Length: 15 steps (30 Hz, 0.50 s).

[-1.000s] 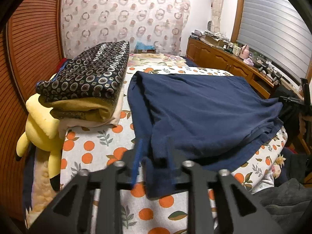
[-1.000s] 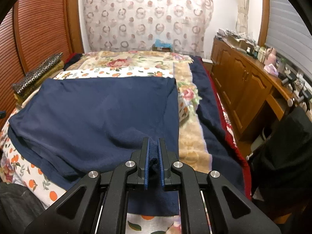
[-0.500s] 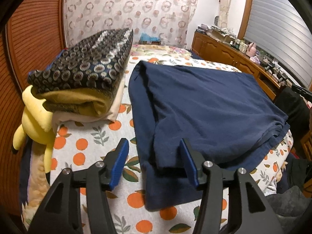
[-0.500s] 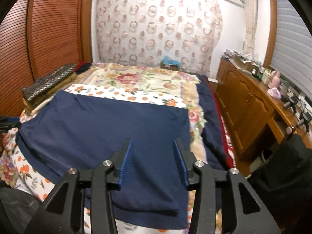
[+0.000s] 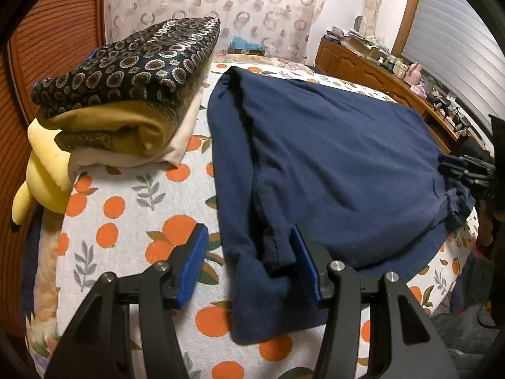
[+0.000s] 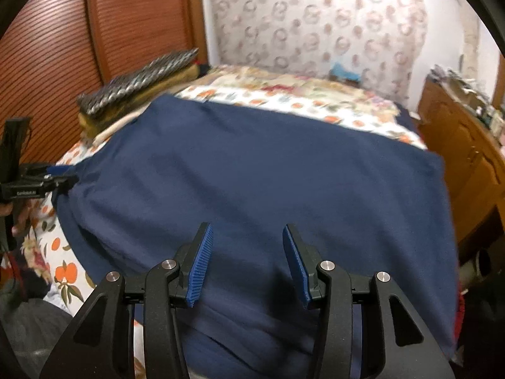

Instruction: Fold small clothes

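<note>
Navy garment (image 5: 331, 158): lying spread flat on the orange-print bedspread (image 5: 126, 208), just right of the folded stack (image 5: 126, 94), not touching it. Plain dark blue knit, soft and matte. Showing a doubled layer along the edge nearest the stack, with a raised seam running lengthwise toward the near end. Trailing a narrow strip down toward the bedspread's near edge, ending in a squared tip. Bunching into small gathers at the corner farthest from the stack. Stretching smooth across the middle, with only shallow wrinkles. From the right wrist view (image 6: 268, 170), covering most of the bedspread's width, far edge lying straight, near edge hanging over the front.
</note>
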Each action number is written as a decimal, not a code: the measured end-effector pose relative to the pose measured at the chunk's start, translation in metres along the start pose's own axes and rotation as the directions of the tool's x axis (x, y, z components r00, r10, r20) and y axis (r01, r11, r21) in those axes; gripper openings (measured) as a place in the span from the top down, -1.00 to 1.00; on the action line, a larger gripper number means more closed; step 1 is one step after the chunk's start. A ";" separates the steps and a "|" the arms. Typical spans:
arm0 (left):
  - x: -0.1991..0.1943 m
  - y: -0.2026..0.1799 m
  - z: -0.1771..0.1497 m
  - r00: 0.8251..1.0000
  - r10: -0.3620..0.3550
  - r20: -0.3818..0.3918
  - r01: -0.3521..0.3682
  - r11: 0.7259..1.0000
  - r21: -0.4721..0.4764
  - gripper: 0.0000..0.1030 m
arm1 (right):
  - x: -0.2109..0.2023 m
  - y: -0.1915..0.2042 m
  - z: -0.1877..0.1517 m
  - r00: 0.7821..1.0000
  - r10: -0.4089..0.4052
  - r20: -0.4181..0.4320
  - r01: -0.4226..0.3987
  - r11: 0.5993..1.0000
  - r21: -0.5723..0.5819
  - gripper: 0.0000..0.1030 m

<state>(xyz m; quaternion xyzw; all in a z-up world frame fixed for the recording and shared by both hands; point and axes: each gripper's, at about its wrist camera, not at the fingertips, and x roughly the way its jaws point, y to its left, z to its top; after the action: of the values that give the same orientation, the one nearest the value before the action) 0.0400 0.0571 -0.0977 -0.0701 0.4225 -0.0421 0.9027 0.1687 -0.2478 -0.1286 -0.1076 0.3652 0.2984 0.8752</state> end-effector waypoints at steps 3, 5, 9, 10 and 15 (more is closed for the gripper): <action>-0.001 0.001 -0.001 1.000 0.001 0.009 -0.001 1.000 -0.002 -0.03 | 0.011 0.010 -0.001 1.000 0.020 -0.023 -0.020 1.000 -0.013 0.10; -0.001 0.000 -0.002 1.000 0.005 0.014 -0.005 1.000 0.001 -0.03 | 0.015 0.013 -0.001 0.999 0.022 -0.034 -0.023 1.000 -0.016 0.10; -0.001 -0.002 -0.004 1.000 0.011 0.020 -0.011 1.000 -0.003 -0.03 | 0.029 0.013 -0.006 0.997 0.003 -0.075 -0.004 1.000 -0.012 0.03; -0.001 -0.001 -0.004 1.000 0.011 0.021 -0.011 1.000 -0.004 -0.03 | 0.028 0.013 -0.008 0.998 0.000 -0.061 -0.002 1.000 -0.019 -0.01; -0.001 -0.003 -0.005 1.000 0.007 0.025 -0.007 1.000 0.001 -0.03 | 0.029 0.019 -0.011 0.999 -0.022 -0.047 0.020 0.999 -0.042 -0.11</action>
<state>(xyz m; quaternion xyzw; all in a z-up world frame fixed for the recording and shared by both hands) 0.0354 0.0534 -0.0999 -0.0687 0.4115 -0.0380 0.9080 0.1670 -0.2246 -0.1561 -0.1366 0.3785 0.2940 0.8670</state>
